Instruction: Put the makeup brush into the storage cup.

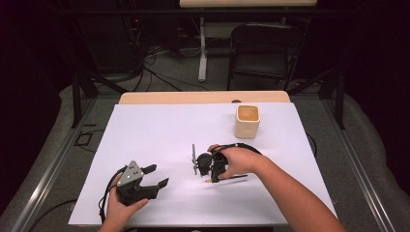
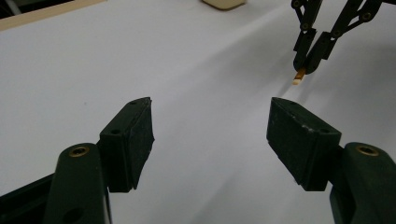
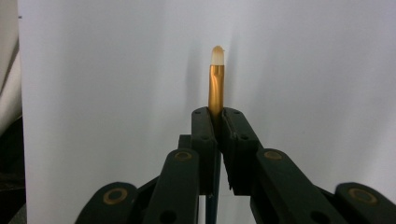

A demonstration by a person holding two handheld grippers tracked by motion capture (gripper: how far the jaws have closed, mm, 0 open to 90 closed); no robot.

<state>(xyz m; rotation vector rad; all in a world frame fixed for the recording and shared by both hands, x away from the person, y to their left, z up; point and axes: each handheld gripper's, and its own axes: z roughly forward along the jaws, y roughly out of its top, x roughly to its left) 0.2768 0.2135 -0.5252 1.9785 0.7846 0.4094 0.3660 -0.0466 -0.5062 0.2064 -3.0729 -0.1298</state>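
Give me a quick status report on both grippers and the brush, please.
Right gripper shut on the brush, bristle tip past the fingers. Left gripper open, nothing between its fingers. Cream cup stands apart; nothing in the way.

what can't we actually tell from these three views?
- Brush handle: right gripper view, hidden between the right gripper jaws; high view, too small.
- Cup contents: high view, blurred; left gripper view cuts it at the top edge.
- Thin grey piece beside the right gripper: high view, too small to identify.
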